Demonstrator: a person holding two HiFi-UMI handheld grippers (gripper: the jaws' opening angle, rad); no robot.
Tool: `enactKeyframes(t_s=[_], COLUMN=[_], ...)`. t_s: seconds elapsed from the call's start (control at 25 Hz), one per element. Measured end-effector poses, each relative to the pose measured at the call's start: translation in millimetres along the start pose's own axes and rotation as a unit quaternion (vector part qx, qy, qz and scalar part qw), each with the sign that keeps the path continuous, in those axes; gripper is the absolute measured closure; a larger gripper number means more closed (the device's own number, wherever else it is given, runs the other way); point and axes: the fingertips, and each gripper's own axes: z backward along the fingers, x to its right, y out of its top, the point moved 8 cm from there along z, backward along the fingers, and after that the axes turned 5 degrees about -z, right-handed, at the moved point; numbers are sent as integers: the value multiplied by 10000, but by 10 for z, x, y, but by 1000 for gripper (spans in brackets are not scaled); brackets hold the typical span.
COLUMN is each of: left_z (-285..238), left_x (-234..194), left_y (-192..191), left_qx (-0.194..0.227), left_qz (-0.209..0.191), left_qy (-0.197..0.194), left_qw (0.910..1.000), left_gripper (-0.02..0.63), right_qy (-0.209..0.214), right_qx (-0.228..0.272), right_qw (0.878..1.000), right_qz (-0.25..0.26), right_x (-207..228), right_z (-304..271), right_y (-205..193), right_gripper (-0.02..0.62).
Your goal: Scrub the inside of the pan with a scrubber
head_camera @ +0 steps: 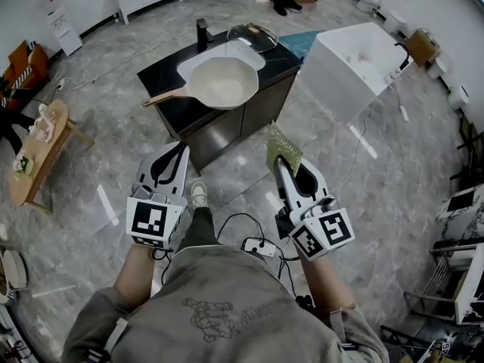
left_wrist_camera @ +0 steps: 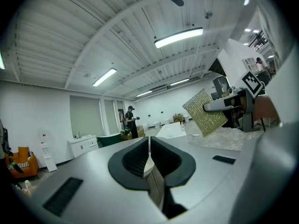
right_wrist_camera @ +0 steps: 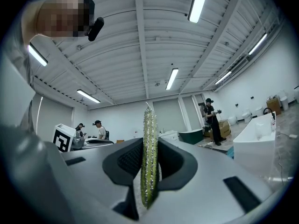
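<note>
R tongs (right_wrist_camera: 150, 153) clamp scrubber (head_camera: 283, 150); L tongs (left_wrist_camera: 149, 148) closed, pan (head_camera: 224, 82) ahead.

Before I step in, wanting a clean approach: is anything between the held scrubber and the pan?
Nothing visible. Only floor lies between the scrubber and the counter; the pan sits uncovered, the glass lid behind it.

Large showroom-like hall, ribbed ceiling (left_wrist_camera: 117, 27), strip lights (left_wrist_camera: 179, 37), marble-look floor (head_camera: 98, 104), bathtub (head_camera: 355, 55), freestanding sink cabinet (head_camera: 219, 131)
</note>
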Motion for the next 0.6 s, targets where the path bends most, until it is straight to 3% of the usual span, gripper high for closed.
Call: enactKeyframes(t_s=[0.6], left_z=[-877], left_x=[-1010], left_y=[-392], left_qx=[-262], left_qz=[17], left_qy=[-84], left_qw=[9996], left_gripper=[580], right_qy=[49], right_qx=[-312], right_qw=[9993], right_qz=[-203], right_x=[446], right_z=[-1460], right_y=[-95], right_gripper=[517])
